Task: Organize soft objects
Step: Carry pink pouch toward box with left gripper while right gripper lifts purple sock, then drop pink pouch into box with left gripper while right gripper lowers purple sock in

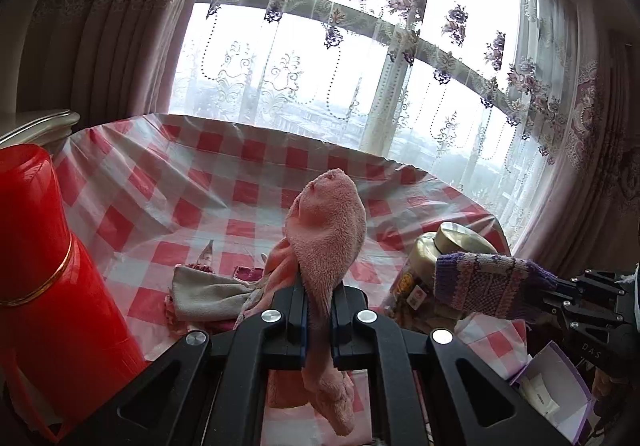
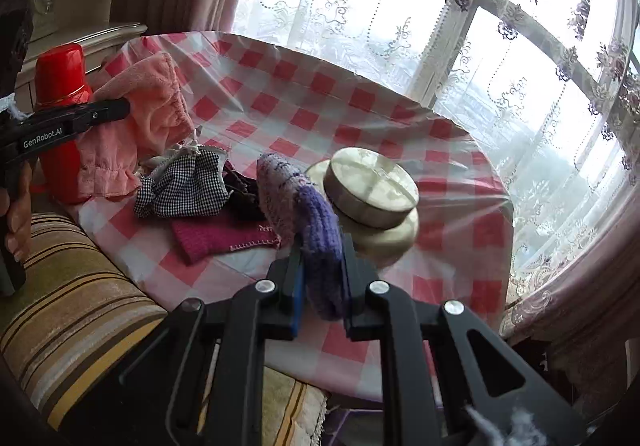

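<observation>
My left gripper (image 1: 320, 291) is shut on a pink fluffy sock (image 1: 328, 230), held up above the checked table (image 1: 208, 174); its toe stands up and its cuff hangs down behind the fingers. From the right wrist view, the left gripper (image 2: 116, 108) holds the pink sock (image 2: 140, 114) at the far left. My right gripper (image 2: 320, 278) is shut on a purple and lilac knitted sock (image 2: 312, 214), also lifted off the table (image 2: 304, 94). In the left wrist view the right gripper (image 1: 554, 288) carries this knitted sock (image 1: 488, 282) at the right edge.
On the table lie a black-and-white checked cloth (image 2: 184, 182), a magenta knitted piece (image 2: 224, 238) and a dark cloth (image 2: 240, 190). A gold-lidded jar (image 2: 372, 186) stands mid-table, a red flask (image 2: 60, 86) at the left. A striped cushion (image 2: 72, 306) borders the near edge.
</observation>
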The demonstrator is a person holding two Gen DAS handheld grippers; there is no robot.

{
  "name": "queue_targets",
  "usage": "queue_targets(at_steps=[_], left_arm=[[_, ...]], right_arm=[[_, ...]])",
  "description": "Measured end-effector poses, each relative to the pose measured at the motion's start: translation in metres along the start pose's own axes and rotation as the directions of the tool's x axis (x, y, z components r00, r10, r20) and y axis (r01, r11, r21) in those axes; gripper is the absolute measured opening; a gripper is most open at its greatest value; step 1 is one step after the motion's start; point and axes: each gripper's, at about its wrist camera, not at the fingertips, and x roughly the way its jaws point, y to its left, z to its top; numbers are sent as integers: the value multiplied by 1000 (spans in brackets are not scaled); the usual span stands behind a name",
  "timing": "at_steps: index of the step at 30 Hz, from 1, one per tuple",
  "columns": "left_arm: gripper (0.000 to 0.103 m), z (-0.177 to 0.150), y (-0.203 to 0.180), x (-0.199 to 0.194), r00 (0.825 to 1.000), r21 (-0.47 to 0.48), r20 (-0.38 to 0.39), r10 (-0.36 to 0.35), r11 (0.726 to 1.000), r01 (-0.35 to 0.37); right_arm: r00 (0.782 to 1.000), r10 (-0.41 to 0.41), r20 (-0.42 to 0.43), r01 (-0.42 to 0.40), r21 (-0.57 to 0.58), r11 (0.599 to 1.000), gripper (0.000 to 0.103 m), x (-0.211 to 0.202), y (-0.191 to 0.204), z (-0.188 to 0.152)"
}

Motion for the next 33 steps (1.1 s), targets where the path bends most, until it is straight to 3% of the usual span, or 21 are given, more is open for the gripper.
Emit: queue_targets(at_steps=[7, 13, 18, 26, 29, 31, 33], left_arm=[[8, -13, -62, -2, 991, 81, -60, -120, 989, 125], [8, -23, -134, 4, 957, 166, -136, -257, 946, 277], [8, -44, -203, 17, 909, 273, -241, -341, 875, 401], [8, -76, -294, 39, 833, 413, -384, -399, 733, 541], [8, -80, -318, 43, 833, 480, -386, -396, 685, 548], [8, -83, -333, 45, 849, 541, -364, -382, 656, 527], [8, -89, -345, 48, 855, 587, -368, -366, 621, 519]], right_arm=[[990, -110, -91, 125, 178, 976, 18, -44, -74, -63], [966, -193, -172, 240, 318, 917, 18, -84, -134, -124], [945, -236, -227, 310, 393, 865, 18, -109, -166, -171], [922, -264, -282, 374, 477, 795, 18, -132, -201, -221], [919, -263, -293, 381, 496, 780, 18, -134, -208, -232], [918, -262, -296, 384, 505, 773, 18, -135, -211, -237], [918, -262, -297, 385, 511, 769, 18, -135, -213, -241]])
